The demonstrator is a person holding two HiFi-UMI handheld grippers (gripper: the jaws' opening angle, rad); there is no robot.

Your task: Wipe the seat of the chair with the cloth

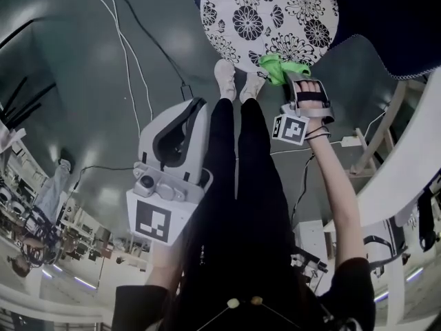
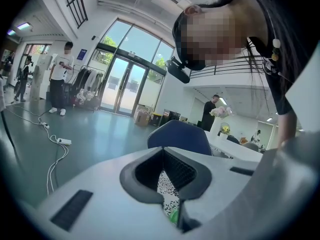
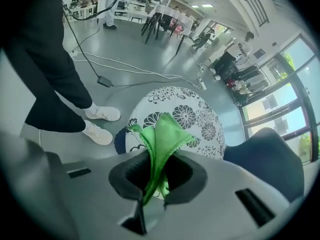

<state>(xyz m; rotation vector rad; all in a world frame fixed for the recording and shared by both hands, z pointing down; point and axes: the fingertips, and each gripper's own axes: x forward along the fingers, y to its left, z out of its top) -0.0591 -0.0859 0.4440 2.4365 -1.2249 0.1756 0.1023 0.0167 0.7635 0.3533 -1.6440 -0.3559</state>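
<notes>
The right gripper (image 1: 295, 78) pinches the green cloth (image 1: 279, 66) at the near rim of the floral chair seat (image 1: 275, 12). The left gripper (image 1: 187, 114) hangs closed and empty. Best to press the cloth flat, then sweep across in overlapping strokes.

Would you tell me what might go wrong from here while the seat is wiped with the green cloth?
The right gripper pinches only a bunched fold of the cloth; drag on the seat might pull it out.
The cloth sits at the seat's near rim, so the far side may get missed.
Cables lie on the floor near the shoes: a trip hazard.
</notes>
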